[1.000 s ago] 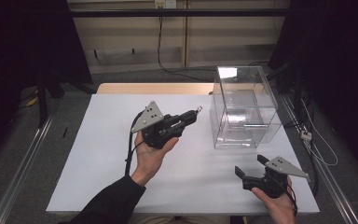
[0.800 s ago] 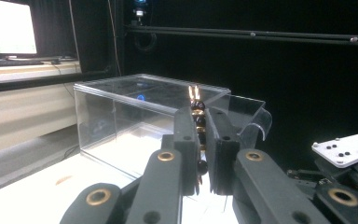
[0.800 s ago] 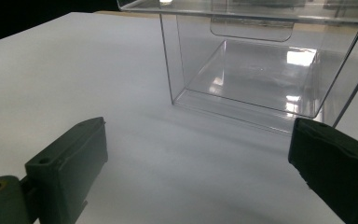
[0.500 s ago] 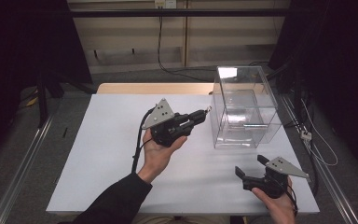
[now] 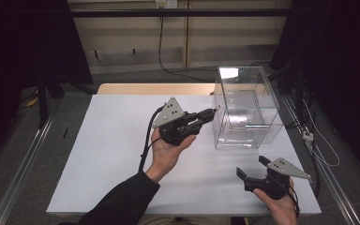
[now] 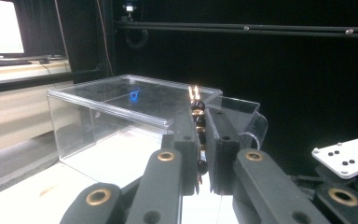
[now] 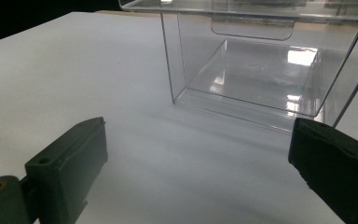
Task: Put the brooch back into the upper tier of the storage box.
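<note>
My left gripper is held above the middle of the white table, lying nearly level with its tips close to the left wall of a clear plastic box. Its jaws are shut on a short string of dark beads with gold ends, which pokes out past the tips. The box has a flat lid and an inner drawer with a clear handle. My right gripper rests low near the front right corner, open, with nothing between its jaws, which face the box.
The box stands at the back right of the table. A grey floor with metal rails runs along both sides of the table. Cables hang behind the far edge. A lit monitor stands off to the side.
My left gripper has carried the bead string to the right, nearer the box's left wall. The right gripper has stayed where it was.
</note>
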The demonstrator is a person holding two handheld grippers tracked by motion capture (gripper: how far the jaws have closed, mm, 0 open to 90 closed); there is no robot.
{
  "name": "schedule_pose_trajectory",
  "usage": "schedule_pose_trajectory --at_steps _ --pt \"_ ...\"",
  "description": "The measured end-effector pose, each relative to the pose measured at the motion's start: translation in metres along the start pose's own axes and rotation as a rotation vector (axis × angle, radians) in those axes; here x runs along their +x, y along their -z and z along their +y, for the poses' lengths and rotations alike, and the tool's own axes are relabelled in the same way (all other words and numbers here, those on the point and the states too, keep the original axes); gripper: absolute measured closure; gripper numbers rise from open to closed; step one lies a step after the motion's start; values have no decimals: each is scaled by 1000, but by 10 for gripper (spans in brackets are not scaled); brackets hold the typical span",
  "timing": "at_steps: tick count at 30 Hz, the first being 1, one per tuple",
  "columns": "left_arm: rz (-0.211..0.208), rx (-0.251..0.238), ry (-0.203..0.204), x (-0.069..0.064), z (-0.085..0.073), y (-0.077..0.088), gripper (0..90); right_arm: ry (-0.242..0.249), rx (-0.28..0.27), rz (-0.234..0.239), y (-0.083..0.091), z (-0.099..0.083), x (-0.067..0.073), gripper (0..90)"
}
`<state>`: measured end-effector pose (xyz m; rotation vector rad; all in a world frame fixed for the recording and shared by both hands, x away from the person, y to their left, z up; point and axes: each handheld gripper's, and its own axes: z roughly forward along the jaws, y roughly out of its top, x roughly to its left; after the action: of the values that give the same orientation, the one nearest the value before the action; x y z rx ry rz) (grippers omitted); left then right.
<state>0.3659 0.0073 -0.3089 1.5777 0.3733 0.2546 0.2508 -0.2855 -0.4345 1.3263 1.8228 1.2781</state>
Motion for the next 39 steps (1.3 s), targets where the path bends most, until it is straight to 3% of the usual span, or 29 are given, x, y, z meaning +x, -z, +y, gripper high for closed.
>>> schedule_pose_trajectory --at_steps 27,33,39 --pt "-24 21 10 -6 5 -27 841 1 1 3 0 0 0 45" --pt "-36 45 -9 -12 6 -39 841 1 2 5 0 0 0 45" --pt "-37 41 -1 -14 8 -49 841 1 2 6 0 0 0 45"
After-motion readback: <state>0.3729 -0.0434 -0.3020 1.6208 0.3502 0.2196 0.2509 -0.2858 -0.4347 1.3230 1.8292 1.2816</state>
